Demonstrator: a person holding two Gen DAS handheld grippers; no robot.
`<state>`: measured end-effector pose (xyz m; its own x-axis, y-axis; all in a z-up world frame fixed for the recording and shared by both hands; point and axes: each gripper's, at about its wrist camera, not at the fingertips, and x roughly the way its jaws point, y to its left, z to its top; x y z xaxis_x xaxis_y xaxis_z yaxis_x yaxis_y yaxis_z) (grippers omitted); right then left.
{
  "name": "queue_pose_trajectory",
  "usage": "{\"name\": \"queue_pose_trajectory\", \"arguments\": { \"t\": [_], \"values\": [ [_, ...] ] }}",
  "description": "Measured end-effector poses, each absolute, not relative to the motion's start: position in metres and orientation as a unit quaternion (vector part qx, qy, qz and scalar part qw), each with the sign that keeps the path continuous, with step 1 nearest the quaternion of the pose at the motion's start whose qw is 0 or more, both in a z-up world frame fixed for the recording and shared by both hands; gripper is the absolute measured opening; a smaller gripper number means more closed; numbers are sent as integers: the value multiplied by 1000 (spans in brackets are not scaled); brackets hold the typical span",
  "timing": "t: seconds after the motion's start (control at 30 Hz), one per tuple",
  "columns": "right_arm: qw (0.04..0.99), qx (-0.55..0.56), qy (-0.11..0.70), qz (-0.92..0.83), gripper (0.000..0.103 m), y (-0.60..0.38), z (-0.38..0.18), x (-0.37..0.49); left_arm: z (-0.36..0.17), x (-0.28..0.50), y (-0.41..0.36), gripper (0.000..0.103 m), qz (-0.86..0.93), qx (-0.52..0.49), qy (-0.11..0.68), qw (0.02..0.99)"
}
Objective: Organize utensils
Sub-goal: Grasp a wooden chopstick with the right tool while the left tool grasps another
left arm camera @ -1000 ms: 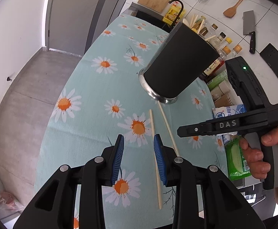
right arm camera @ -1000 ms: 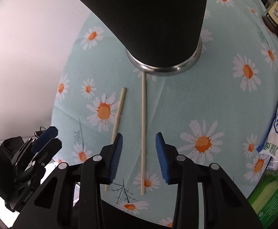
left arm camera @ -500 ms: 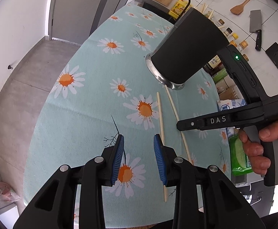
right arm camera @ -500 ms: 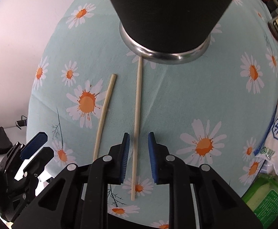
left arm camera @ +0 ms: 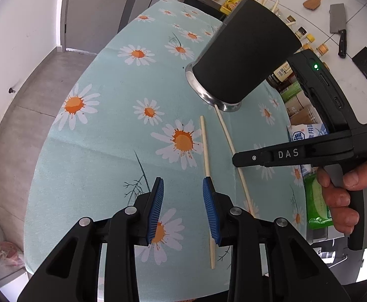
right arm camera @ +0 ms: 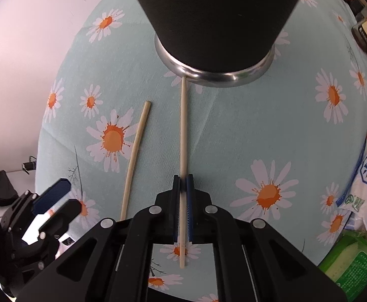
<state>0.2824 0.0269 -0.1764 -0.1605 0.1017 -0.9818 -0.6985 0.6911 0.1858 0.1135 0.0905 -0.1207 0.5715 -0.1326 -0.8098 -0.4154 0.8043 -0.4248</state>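
- The right claw has closed since half a second ago: its blue pads, then a clear gap apart, now pinch the long pale wooden chopstick between them, near the stick's near end.
- That suggests the pick-up of the first utensil is secured; lifting it and dropping it into the holder looks like the step to come.
- The gripped chopstick is thin, straight and cream-coloured, running away from the claw, with its far tip touching or just under the steel base rim of the tall black cylindrical holder; whether it has left the cloth cannot be told.
- The second pale wooden chopstick lies flat on the desk, which is covered in a light teal cloth printed with white and orange daisies. It sits just left of the gripped one, slightly angled to it, and is untouched.
- The left claw hangs above the near edge of the desk, wide apart and holding nothing, as in the earlier views; the loose chopstick passes behind its right pad.
- The holder stands at the far right of the desk, with chopsticks poking up behind its top edge.
- Bottles and food packets crowd the counter beyond.
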Motion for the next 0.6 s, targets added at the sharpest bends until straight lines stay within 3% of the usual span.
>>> {"name": "queue_pose_trajectory", "arguments": {
  "t": [0.6],
  "values": [
    [621,-80,692,360,6,-63,-142,313,-127,155,57,31,69,-248,540,801]
  ]
}}
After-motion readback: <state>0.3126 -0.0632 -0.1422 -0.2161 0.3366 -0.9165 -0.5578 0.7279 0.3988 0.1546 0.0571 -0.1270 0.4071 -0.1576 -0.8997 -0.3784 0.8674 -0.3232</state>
